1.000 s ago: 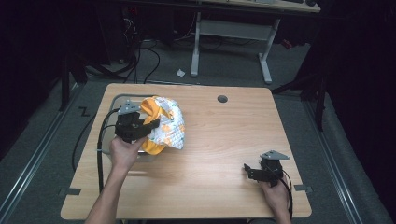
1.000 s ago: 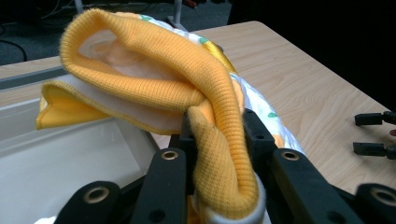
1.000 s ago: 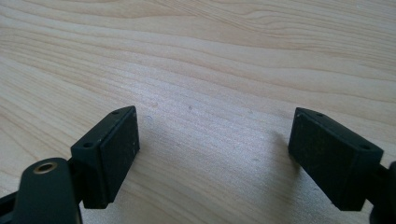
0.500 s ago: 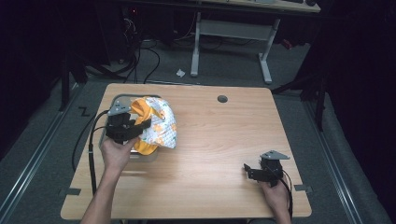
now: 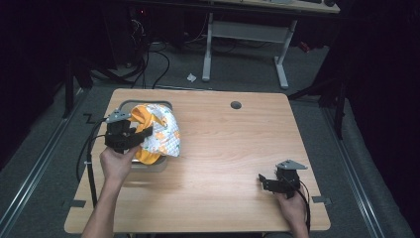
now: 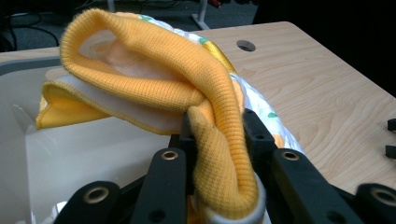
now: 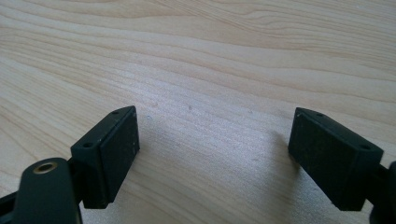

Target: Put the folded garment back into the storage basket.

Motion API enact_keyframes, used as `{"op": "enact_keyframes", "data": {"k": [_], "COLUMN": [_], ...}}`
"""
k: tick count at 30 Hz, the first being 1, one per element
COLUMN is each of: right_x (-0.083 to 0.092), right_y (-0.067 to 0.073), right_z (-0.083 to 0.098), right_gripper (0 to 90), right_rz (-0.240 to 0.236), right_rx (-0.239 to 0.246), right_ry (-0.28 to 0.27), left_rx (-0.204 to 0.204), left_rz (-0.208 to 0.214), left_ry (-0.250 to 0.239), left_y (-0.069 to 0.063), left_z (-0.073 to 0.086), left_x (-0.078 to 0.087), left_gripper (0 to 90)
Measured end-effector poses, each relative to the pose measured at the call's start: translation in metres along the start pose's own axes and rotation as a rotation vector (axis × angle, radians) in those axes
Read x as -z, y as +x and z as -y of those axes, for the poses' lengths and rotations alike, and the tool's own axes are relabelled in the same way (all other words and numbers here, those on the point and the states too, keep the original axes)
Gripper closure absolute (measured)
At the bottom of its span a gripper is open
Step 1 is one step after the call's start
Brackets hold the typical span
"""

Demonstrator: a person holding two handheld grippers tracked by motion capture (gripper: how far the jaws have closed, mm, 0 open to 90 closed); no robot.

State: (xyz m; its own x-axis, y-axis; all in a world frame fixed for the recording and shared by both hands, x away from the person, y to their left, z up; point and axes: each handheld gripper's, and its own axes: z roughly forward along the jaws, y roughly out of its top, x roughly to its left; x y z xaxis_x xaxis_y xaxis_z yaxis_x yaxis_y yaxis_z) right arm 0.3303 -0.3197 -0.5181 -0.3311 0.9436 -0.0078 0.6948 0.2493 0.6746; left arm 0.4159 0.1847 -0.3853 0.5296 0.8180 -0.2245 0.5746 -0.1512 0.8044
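A yellow knitted garment with a white printed body (image 5: 158, 133) is pinched at its ribbed band by the left gripper (image 6: 217, 140) and held over the shallow white tray (image 5: 148, 164), probably for depositing. The right gripper (image 7: 212, 151) is rested spread on the pale wooden tabletop (image 5: 233, 153), well apart, seemingly idle.

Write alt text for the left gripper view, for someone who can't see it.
A black claw pinches a fold of orange knitted cloth, holding it over a pale tray at the left. A light wooden table with a round hole stretches away to the right.
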Motion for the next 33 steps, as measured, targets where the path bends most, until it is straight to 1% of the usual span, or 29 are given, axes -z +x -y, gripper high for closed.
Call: {"op": "enact_keyframes", "data": {"k": [4, 9, 12, 19, 22, 27, 33], "right_x": [0.000, 0.000, 0.000, 0.000, 0.000, 0.000, 0.000], "right_y": [0.000, 0.000, 0.000, 0.000, 0.000, 0.000, 0.000], "right_z": [0.000, 0.000, 0.000, 0.000, 0.000, 0.000, 0.000], "right_gripper": [16.4, 16.4, 16.4, 16.4, 16.4, 16.4, 16.4], "right_rz": [0.000, 0.001, 0.001, 0.001, 0.001, 0.001, 0.002], "right_rx": [0.000, -0.001, -0.001, -0.001, -0.001, -0.002, -0.002], "right_ry": [0.000, 0.000, 0.000, 0.000, 0.000, 0.001, 0.001], "left_rx": [0.008, 0.004, 0.009, 0.007, 0.017, 0.018, 0.029], "left_rz": [-0.009, -0.024, -0.033, -0.062, -0.066, -0.073, -0.087], "left_ry": [0.004, 0.016, 0.019, 0.038, 0.048, 0.064, 0.094], "left_y": [0.003, 0.007, 0.010, 0.016, 0.020, 0.025, 0.033], "left_z": [0.002, 0.003, 0.003, 0.006, 0.007, 0.008, 0.012], "left_x": [0.002, 0.004, 0.005, 0.006, 0.006, 0.004, -0.002], "left_gripper": [74.3, 74.2, 74.2, 74.1, 74.1, 74.0, 73.8]}}
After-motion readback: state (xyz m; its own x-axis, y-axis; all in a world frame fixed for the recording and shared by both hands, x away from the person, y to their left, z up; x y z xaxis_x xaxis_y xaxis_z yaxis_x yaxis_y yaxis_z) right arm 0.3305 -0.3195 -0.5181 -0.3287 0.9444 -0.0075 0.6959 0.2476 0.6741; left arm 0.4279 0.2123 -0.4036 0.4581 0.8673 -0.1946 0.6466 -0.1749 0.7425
